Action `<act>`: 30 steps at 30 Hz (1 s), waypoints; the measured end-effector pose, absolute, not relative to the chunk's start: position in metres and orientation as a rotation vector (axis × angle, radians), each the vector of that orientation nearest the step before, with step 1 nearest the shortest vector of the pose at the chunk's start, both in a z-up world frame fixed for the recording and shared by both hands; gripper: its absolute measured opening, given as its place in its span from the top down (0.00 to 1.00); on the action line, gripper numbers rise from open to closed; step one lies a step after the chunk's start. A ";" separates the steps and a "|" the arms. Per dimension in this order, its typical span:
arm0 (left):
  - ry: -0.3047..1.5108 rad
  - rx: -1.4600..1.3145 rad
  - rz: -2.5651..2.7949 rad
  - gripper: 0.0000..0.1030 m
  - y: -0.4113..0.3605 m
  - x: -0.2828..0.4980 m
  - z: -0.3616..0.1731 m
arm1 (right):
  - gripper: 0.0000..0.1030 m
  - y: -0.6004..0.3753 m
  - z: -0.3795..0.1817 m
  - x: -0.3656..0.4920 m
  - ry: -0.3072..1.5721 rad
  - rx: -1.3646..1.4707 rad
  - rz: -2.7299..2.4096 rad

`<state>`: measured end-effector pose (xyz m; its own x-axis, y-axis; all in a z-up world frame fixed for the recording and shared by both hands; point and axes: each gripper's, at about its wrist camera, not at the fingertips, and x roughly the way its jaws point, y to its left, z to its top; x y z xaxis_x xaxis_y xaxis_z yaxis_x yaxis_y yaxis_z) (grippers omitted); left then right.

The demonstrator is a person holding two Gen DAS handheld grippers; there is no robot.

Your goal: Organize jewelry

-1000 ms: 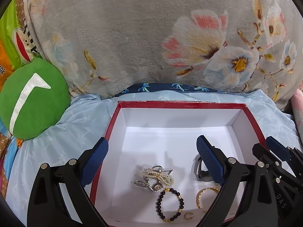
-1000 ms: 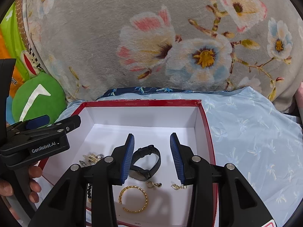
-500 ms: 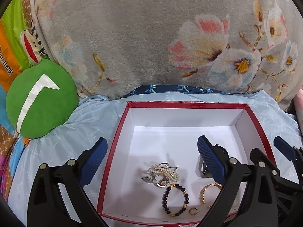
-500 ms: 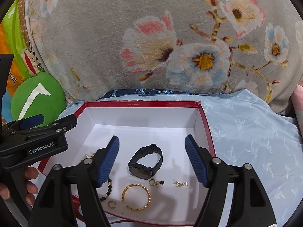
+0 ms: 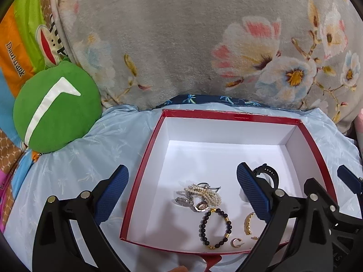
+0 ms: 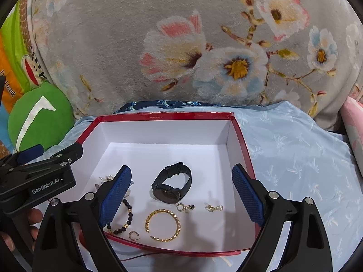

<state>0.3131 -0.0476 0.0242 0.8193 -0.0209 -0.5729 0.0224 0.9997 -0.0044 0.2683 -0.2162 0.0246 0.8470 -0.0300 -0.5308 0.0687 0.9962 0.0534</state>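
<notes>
I see the red box [image 6: 241, 136] on a pale blue sheet [image 6: 295, 158]. Inside it, near its front wall, lie the watch [image 6: 172, 184], gold bangle [image 6: 163, 225], bead bracelet [image 5: 215, 230], pearl tangle [image 5: 200, 196] and small earrings [image 6: 213, 208].

Behind the box a grey floral blanket [image 5: 181, 45] rises; left of the box sits a green cushion [image 5: 54, 106], with "Daulrank" on the orange cloth [image 5: 15, 61] beyond.

My right hand-held gripper [image 6: 181, 198] is opening over the box, the watch lying loose below its pads. My left hand-held gripper [image 5: 181, 192] stands wide, straddling the box's left wall, holding nothing; its side reads "GenRobot.AI".
</notes>
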 end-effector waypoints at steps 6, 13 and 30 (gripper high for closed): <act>0.612 -0.044 0.000 0.09 -0.036 0.314 0.015 | 0.15 -0.213 0.020 0.270 0.549 0.050 -0.062; 0.601 -0.019 0.016 0.09 -0.038 0.314 0.008 | 0.15 -0.212 0.014 0.273 0.553 0.046 -0.069; 0.611 -0.006 0.007 0.09 -0.046 0.312 0.005 | 0.15 -0.216 0.011 0.273 0.557 0.054 -0.080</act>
<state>0.3125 -0.0458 0.0047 0.8190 0.0045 -0.5737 -0.0083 1.0000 -0.0040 0.2733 -0.2163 0.0107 0.8456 -0.0609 -0.5303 0.0900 0.9955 0.0292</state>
